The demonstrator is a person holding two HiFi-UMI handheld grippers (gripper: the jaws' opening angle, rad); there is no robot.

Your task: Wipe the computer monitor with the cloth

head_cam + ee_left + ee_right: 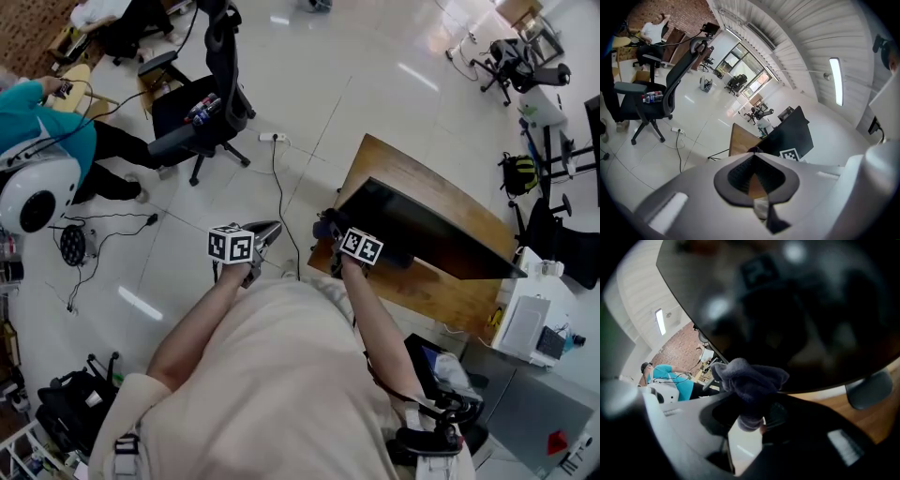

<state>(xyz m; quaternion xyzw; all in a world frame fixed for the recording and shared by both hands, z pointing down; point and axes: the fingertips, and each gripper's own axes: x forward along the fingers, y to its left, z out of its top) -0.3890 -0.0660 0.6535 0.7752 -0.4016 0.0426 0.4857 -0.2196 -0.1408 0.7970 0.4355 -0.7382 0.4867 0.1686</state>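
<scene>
A black monitor [422, 232] stands on a wooden desk [403, 169], its screen facing me. My right gripper [330, 232] is shut on a dark grey cloth [325, 225], held at the monitor's lower left corner. In the right gripper view the bunched cloth [751, 380] sticks out of the right gripper [751, 414] just below the dark screen [787, 310]; I cannot tell if it touches. My left gripper [265, 232] hangs over the floor left of the desk, shut and empty. In the left gripper view the left gripper [753, 157] points toward the monitor [792, 135].
A black office chair [202, 103] stands on the white tile floor to the left, with a power cable [278, 178] running to the desk. A seated person in teal [42, 122] is at far left. The monitor's stand base [869, 390] rests on the desk [869, 420].
</scene>
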